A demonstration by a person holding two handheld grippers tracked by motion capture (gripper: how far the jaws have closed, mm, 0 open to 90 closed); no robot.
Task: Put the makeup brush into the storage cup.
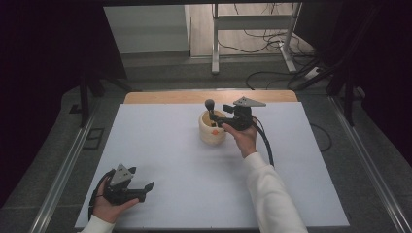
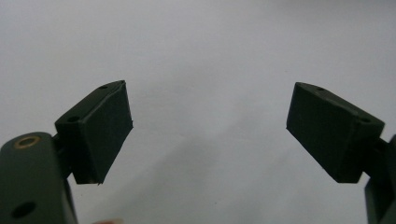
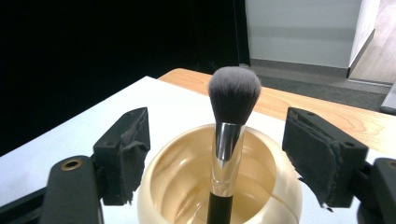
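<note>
Left gripper (image 1: 144, 188) rests low at the near-left of the white table (image 1: 160, 160), jaws spread wide with nothing between them, well apart from the work. Bare table lies all round it, so there is free room on that side. Toward the far middle stands a cream pot (image 1: 212, 128), with a makeup brush (image 3: 229, 140) upright inside it, bristles up. Right gripper (image 1: 217, 120) sits at the pot's right side, jaws apart either side of the brush, pads clear of it. Brush is likely light, its handle stiff and its metal collar (image 3: 227, 149) slippery; the soft bristles would deform, so the handle below the collar looks the best hold. Pot looks rigid, possibly breakable, and may tip if knocked. The table's far wooden edge (image 1: 165, 97) is near.
</note>
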